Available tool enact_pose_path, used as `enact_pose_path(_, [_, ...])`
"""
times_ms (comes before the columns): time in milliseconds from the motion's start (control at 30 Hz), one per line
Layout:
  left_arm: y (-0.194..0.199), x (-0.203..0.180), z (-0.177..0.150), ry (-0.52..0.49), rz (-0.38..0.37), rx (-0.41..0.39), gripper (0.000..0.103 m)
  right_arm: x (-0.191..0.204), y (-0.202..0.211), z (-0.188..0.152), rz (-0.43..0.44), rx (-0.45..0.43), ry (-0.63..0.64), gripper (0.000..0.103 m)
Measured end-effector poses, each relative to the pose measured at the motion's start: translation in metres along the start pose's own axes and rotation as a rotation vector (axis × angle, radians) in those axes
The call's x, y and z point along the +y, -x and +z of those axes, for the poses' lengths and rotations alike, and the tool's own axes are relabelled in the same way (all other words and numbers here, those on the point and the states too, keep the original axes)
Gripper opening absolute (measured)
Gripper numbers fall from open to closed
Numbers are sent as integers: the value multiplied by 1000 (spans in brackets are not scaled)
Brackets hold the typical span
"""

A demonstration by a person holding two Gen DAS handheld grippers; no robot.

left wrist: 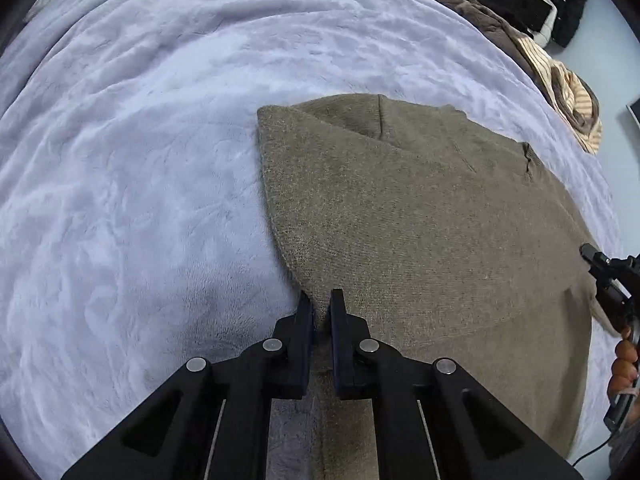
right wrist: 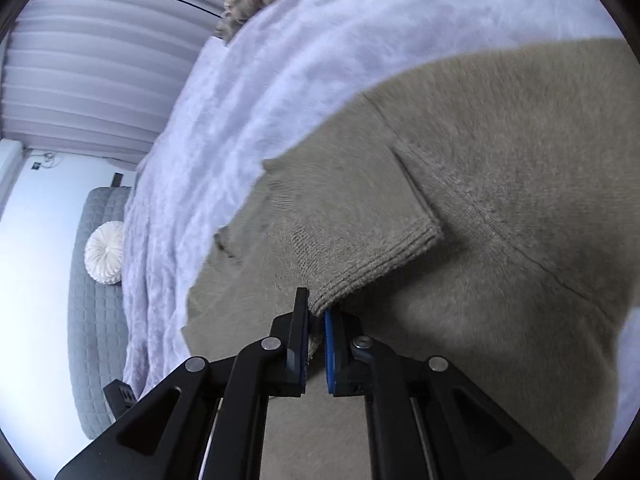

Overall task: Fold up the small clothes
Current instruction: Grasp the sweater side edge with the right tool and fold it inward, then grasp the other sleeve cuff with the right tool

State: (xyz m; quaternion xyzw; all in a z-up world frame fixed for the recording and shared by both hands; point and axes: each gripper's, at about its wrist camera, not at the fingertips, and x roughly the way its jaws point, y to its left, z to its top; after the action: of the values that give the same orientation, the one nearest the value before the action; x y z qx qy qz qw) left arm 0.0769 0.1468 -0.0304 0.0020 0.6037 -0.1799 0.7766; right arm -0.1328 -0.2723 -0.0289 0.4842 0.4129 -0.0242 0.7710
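Sweater [left wrist: 420,216], olive knit: lies partly folded on lilac blanket [left wrist: 140,160]. Left gripper [left wrist: 321,312] pinched on its near-left edge; right gripper [right wrist: 316,320] clamped on ribbed sleeve cuff [right wrist: 372,264]. Risk, judged: thin bite on stretchy knit may slip when lifted, dropping the fold askew

A bed covered by a pale lavender plush blanket [left wrist: 140,160] carries an olive-brown knitted sweater [left wrist: 420,220], spread flat. Brown and cream-striped crumpled clothes [left wrist: 560,80] lie along its far edge.

place: home bedroom | cues: blanket-covered bed [left wrist: 140,140], curtains [right wrist: 100,60], clothes pile [left wrist: 560,68]
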Motion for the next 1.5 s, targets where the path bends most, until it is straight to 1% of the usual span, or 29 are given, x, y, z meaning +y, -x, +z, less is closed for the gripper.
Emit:
enact_pose_path(67, [-7,2,-1,-5,-2,14,9,-4,5,-11,-48,-6,23,6])
enact_pose_path(100, [-10,3,0,2,-6,15,9,-10,-1,-16,-95,4,34,6])
enact_pose_path(133, [-13,4,1,8,-7,16,9,-19,-6,-20,-123,18,26,6])
enact_pose_path(167, [-13,5,1,9,-7,13,9,-32,-11,-24,-134,33,-5,6])
enact_pose_path(233, [-9,3,-1,-3,2,2,9,-45,-7,-27,-87,22,-66,6])
enact_pose_path(267, [-6,3,-3,-8,16,-2,9,-46,-3,-28,-84,17,-70,6])
enact_pose_path(333, [3,5,-10,-11,44,-12,9,-50,4,-30,-99,14,-74,7])
enact_pose_path(367, [7,6,-11,-11,52,-11,9,-53,8,-31,-98,20,-89,8])
enact_pose_path(433, [14,6,-16,-11,80,-12,9,-60,19,-33,-111,20,-115,9])
enact_pose_path(467, [17,5,-18,-7,98,-11,9,-62,24,-33,-114,17,-126,10])
enact_pose_path(533, [23,2,-23,14,111,-12,9,-63,35,-35,-119,16,-137,10])
enact_pose_path(633, [30,-3,-32,39,130,-15,9,-54,36,-32,-140,-5,-115,11])
enact_pose_path(767, [32,-28,-38,1,126,6,10,-40,42,-21,-161,-34,-47,12])
enact_pose_path(800, [30,-36,-37,-13,131,4,14,-36,42,-17,-163,-44,-21,12])
enact_pose_path(833, [30,-43,-38,-26,142,-2,50,-32,40,-12,-170,-54,6,12])
enact_pose_path(900, [33,-55,-40,-39,185,-37,103,-27,29,-5,-219,-52,57,12])
enact_pose_path(933, [36,-60,-41,-45,195,-69,102,-29,19,-3,-257,-19,62,12])
enact_pose_path(967, [35,-66,-40,-61,188,-66,102,-34,11,-3,-282,14,48,12])
enact_pose_path(1033, [29,-76,-38,-72,167,-36,102,-47,9,-8,-243,32,-10,12])
enact_pose_path(1133, [21,-90,-37,-89,153,-15,102,-59,23,-20,-213,35,-29,12])
enact_pose_path(1233, [12,-105,-39,-117,160,16,102,-71,41,-31,-169,56,-61,13])
enact_pose_path(1267, [8,-110,-40,-116,159,29,102,-73,46,-33,-162,59,-64,18])
enact_pose_path(1300, [3,-115,-41,-115,135,53,102,-76,54,-35,-151,59,-66,22])
enact_pose_path(1367, [-2,-125,-43,-107,93,83,102,-78,65,-38,-124,52,-73,46])
enact_pose_path(1433, [-4,-137,-45,-115,90,91,102,-80,75,-39,-113,37,-78,53])
enact_pose_path(1500, [-6,-152,-47,-138,80,93,102,-86,83,-38,-115,26,-86,53])
